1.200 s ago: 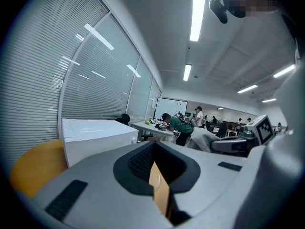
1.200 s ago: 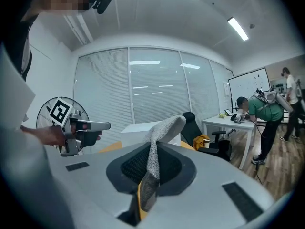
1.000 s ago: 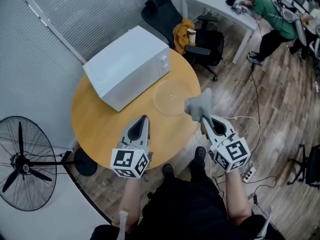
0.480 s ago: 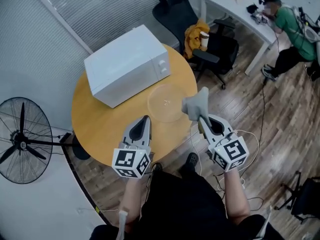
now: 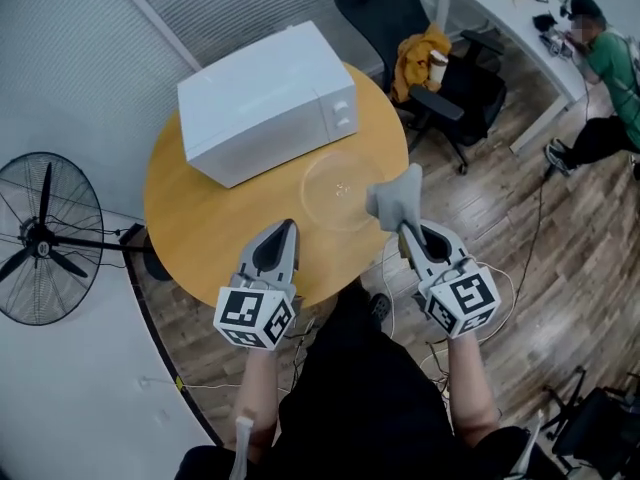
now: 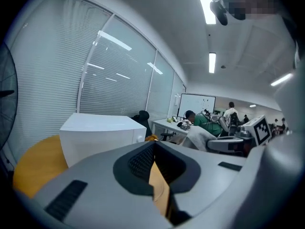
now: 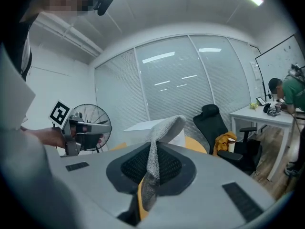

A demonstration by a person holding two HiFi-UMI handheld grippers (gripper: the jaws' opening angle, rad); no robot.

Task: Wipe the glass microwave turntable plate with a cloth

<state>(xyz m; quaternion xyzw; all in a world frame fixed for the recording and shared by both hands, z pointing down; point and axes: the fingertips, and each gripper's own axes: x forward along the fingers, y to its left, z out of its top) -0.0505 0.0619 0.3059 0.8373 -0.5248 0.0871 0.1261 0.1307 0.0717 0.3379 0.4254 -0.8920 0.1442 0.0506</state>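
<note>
The clear glass turntable plate (image 5: 342,190) lies flat on the round wooden table (image 5: 200,238), in front of the white microwave (image 5: 268,100). My right gripper (image 5: 405,228) is shut on a grey cloth (image 5: 394,197), which sticks up past its tips just off the plate's right edge. In the right gripper view the cloth (image 7: 159,142) stands pinched between the jaws. My left gripper (image 5: 283,230) hovers over the table's near edge, left of the plate, shut with nothing in it.
A standing fan (image 5: 45,238) is on the floor at the left. A black office chair (image 5: 420,38) with a yellow garment stands behind the table. A seated person (image 5: 610,68) works at a white desk (image 5: 500,18) at the far right. Cables lie on the wooden floor.
The view has shifted, so the table and microwave sit a little further right and higher in the frame. Both grippers keep nearly the same pose; the right one still holds the cloth by the plate.
</note>
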